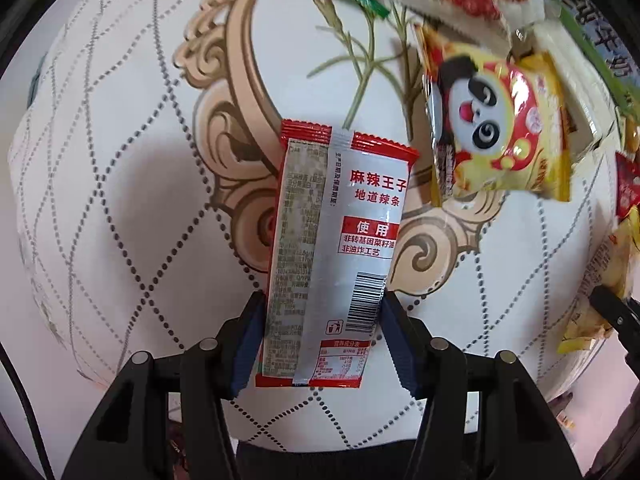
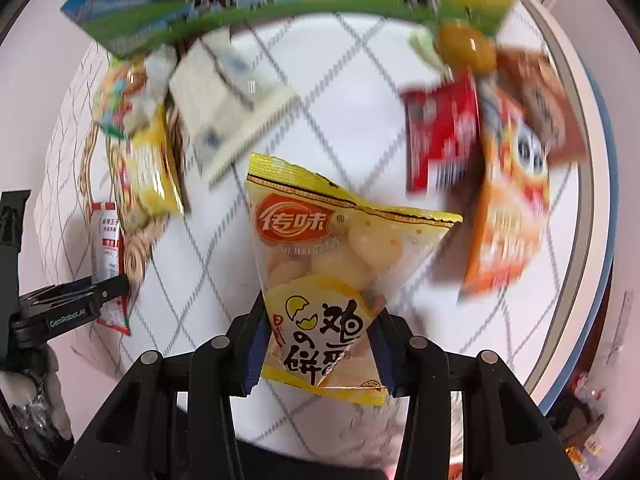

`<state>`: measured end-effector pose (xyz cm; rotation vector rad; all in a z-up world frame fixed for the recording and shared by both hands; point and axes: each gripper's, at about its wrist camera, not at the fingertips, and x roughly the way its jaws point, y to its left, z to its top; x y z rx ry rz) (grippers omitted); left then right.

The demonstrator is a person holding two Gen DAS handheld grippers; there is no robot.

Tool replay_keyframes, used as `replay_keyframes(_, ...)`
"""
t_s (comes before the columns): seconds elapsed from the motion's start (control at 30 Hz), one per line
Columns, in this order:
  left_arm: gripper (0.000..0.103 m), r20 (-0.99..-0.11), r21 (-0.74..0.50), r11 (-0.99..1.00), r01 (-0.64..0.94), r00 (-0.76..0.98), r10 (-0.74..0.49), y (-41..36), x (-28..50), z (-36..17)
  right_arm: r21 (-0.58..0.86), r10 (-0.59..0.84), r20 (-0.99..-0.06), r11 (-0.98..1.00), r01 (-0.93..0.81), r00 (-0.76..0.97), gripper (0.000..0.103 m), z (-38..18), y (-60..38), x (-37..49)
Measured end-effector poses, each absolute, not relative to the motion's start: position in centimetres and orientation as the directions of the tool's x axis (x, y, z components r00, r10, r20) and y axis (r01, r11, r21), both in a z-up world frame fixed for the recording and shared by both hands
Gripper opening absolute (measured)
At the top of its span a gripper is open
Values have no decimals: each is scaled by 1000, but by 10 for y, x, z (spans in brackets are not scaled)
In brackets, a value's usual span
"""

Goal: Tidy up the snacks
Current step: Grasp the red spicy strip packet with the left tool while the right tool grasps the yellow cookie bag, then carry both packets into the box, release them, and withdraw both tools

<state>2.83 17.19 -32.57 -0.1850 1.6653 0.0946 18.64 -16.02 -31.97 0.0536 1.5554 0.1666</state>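
Egg-biscuit bag point(image 2: 320, 280), clamped by right claw point(image 2: 318, 344), shows there alone.

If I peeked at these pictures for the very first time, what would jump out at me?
Two snack packets, each pinched between jaws right in the middle: a red and silver spicy-strip packet in the left gripper, and a yellow egg-biscuit bag in the right gripper. Next, the bright panda packet lying on the white patterned table, up and to the right of the red and silver one.

Round white tabletop point(image 1: 120, 200) with quilted pattern, bearing red-and-silver sachet point(image 1: 332, 248), panda packet point(image 1: 496, 128), yellow egg-biscuit bag point(image 2: 332, 264).
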Motion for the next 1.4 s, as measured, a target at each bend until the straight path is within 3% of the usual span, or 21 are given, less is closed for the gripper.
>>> replay_keyframes(0.2,59,-991,-47,979,-197,-116,-71,177,40,-342,148,148,-988,989,15,38,56,-333,-169,177)
replay_keyframes(0.6,52,-996,14,987,-161,-90,0,170,37,-330,114,114,-992,993,5,60,56,-343,-154,202)
replay_keyframes(0.9,50,-997,9,987,-163,-74,-3,173,37,-307,136,136,-988,991,-13,72,50,-330,-149,198)
replay_keyframes(1.2,50,-999,-53,987,-149,-2,-54,174,30,-243,211,219,-970,975,-74,111,45,-296,-136,194)
replay_keyframes(1.4,50,-986,-158,975,-158,78,-147,168,36,-186,303,313,-939,949,-90,143,45,-260,-133,203)
